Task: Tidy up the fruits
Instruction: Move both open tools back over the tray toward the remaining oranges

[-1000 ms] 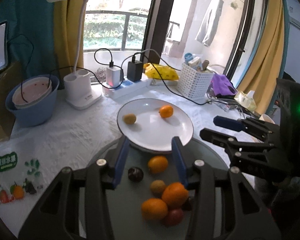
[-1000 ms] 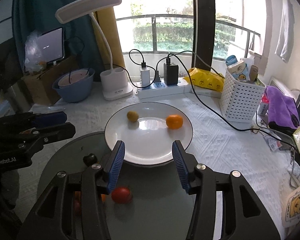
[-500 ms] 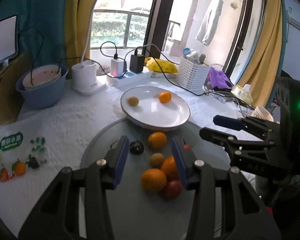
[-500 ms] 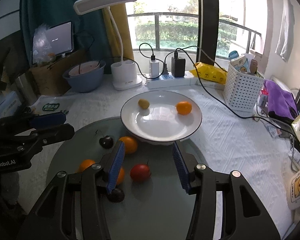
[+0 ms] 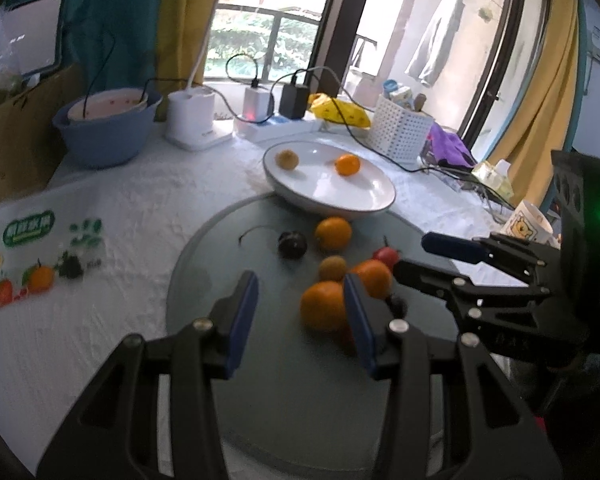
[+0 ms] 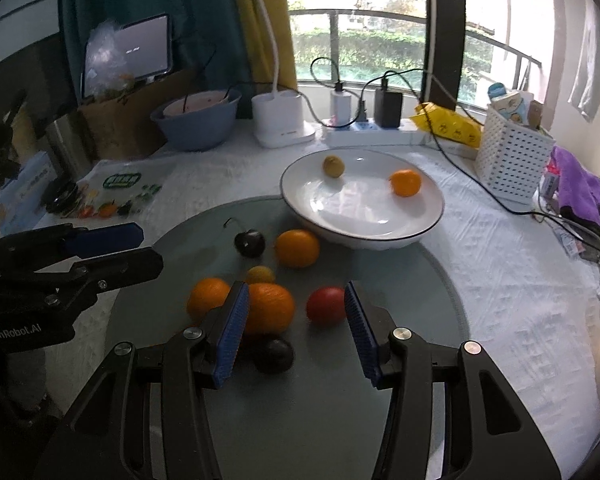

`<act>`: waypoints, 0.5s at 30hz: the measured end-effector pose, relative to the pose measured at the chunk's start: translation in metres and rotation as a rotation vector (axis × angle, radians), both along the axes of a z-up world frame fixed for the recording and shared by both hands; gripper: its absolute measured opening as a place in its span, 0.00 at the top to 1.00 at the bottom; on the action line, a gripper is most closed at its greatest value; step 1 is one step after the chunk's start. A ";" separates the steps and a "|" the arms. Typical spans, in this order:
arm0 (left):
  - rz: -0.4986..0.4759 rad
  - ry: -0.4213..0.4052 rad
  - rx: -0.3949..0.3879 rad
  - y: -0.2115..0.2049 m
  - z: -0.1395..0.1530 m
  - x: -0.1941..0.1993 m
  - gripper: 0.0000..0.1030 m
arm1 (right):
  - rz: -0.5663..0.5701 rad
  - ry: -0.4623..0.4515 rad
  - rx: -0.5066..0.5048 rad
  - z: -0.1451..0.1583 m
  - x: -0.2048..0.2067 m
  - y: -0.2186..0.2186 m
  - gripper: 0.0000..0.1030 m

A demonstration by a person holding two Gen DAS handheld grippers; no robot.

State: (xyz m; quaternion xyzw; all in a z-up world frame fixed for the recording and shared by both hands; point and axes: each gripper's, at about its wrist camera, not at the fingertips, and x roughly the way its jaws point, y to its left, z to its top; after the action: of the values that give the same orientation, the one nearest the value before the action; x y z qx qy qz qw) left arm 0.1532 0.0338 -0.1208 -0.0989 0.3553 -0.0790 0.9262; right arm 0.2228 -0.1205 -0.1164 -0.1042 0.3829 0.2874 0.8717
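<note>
A white plate [image 6: 380,236] holds a small yellow-brown fruit [image 6: 333,166] and a small orange [image 6: 405,183]; the plate also shows in the left wrist view [image 5: 364,200]. On the round grey mat [image 6: 400,280] lie several loose fruits: oranges [image 6: 297,248] [image 6: 270,307] [image 6: 208,296], a red fruit [image 6: 326,310], a dark cherry [image 6: 250,243], a dark fruit [image 6: 273,354] and a small yellow fruit [image 6: 260,275]. My right gripper [image 6: 296,332] is open and empty above the pile. My left gripper [image 5: 300,320] is open and empty, near an orange [image 5: 324,310].
At the back stand a blue bowl [image 6: 198,124], a white lamp base [image 6: 282,126], a power strip with chargers [image 6: 364,132], a yellow bag [image 6: 448,128] and a white basket [image 6: 512,160]. A printed fruit bag [image 5: 32,252] lies left. A purple cloth [image 6: 580,188] and cables lie right.
Both grippers have pulled back from the plate toward the near side of the mat, so more of the loose fruits show between and ahead of the fingers. Both stay open.
</note>
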 end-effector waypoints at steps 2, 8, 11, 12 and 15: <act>0.007 0.005 -0.006 0.003 -0.004 -0.003 0.55 | 0.008 0.005 -0.002 -0.002 -0.001 0.004 0.49; 0.030 0.023 -0.015 0.013 -0.013 -0.004 0.55 | 0.018 0.030 -0.019 -0.013 0.001 0.015 0.49; 0.036 0.032 -0.017 0.016 -0.016 -0.004 0.55 | 0.009 0.047 -0.026 -0.019 0.003 0.017 0.49; 0.036 0.035 -0.018 0.016 -0.017 -0.003 0.55 | 0.009 0.053 -0.027 -0.021 0.004 0.017 0.49; 0.032 0.043 -0.019 0.015 -0.020 -0.002 0.55 | 0.013 0.082 -0.012 -0.027 0.007 0.017 0.49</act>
State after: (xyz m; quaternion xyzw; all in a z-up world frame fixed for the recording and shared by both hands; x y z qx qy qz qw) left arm 0.1514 0.0484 -0.1404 -0.1149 0.3727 -0.0653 0.9185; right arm 0.2299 -0.1038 -0.1430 -0.0999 0.4195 0.2949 0.8527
